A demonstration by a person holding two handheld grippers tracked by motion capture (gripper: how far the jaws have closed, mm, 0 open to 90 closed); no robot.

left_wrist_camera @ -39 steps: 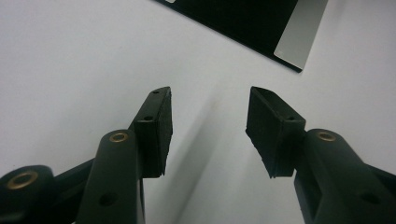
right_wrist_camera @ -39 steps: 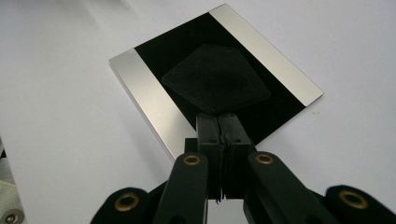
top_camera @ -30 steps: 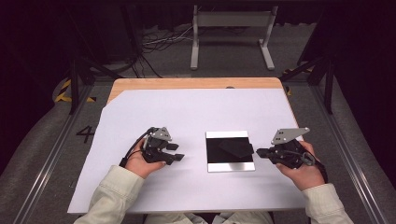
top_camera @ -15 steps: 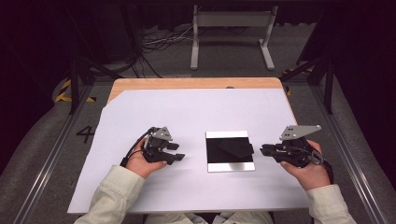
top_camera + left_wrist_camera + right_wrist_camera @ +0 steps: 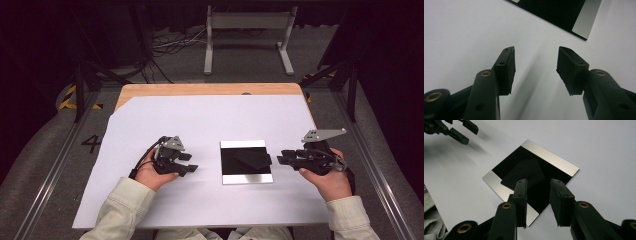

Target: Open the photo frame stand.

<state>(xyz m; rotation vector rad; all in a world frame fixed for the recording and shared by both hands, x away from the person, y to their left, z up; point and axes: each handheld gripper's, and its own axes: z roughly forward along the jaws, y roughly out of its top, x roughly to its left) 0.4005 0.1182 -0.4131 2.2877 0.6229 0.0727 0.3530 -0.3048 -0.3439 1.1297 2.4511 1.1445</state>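
A square black plate (image 5: pixel 240 172) with silver strips along two edges lies on the white sheet (image 5: pixel 200 120). A flat matte black piece (image 5: pixel 253 159) rests on it, toward the right. My right gripper (image 5: pixel 281 158) hovers just right of the plate. In the right gripper view its jaws (image 5: pixel 538 182) have just been opening and stand apart over the plate's near edge (image 5: pixel 549 157). Nothing is pinched between them, and the black piece (image 5: pixel 524 172) lies just ahead. My left gripper (image 5: pixel 192 163) rests left of the plate, open and empty (image 5: pixel 535 52), with the plate's corner (image 5: pixel 584 20) beyond it.
The white sheet covers a wooden table (image 5: pixel 210 89). A metal stand (image 5: pixel 248 22) and cables (image 5: pixel 165 45) sit on the floor behind it. Rails (image 5: pixel 380 180) run along both sides. The left gripper (image 5: pixel 456 131) appears far off in the right gripper view.
The right gripper's jaws have spread apart and the gripper has tipped a little flatter beside the plate. The left hand and gripper have kept still.
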